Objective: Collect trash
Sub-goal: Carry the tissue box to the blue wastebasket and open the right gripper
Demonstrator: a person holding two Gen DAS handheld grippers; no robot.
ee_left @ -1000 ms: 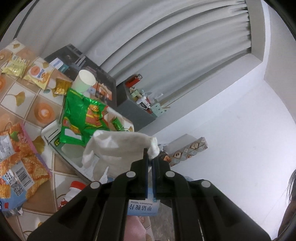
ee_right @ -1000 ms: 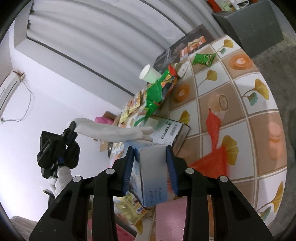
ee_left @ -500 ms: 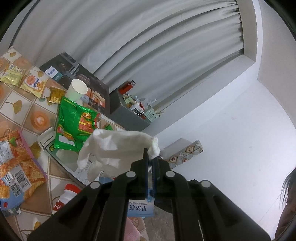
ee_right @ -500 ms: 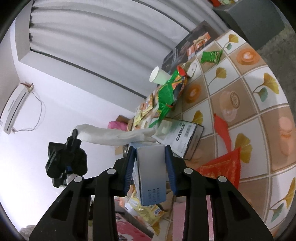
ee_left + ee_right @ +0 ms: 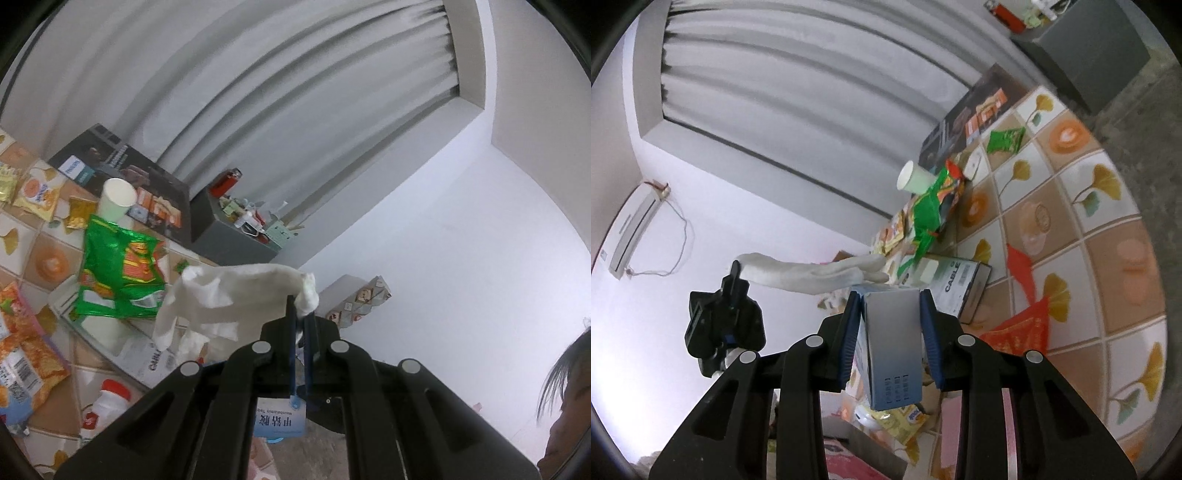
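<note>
My left gripper [image 5: 301, 314] is shut on a white crumpled tissue [image 5: 236, 295], which hangs out to the left above the table; the tissue also shows in the right wrist view [image 5: 812, 273] beside the left gripper [image 5: 733, 271]. My right gripper [image 5: 888, 297] is shut on a small blue-and-white carton [image 5: 890, 339], held up in the air. The carton's label shows below my left fingers [image 5: 279, 421]. On the tiled table lie a green snack bag [image 5: 118, 269], a paper cup [image 5: 116, 197] and a white "CABLE" box [image 5: 964, 280].
Orange snack packets [image 5: 26, 354] and a small white bottle with a red cap [image 5: 107, 402] lie at the left. A red wrapper [image 5: 1021, 325] and a small green packet [image 5: 1004, 140] lie on the table. A dark box [image 5: 125, 177] and a grey cabinet [image 5: 1089, 48] stand behind.
Both grippers have risen and tilted up from the table, each keeping its hold. The table items have slid lower and left in the left view.
</note>
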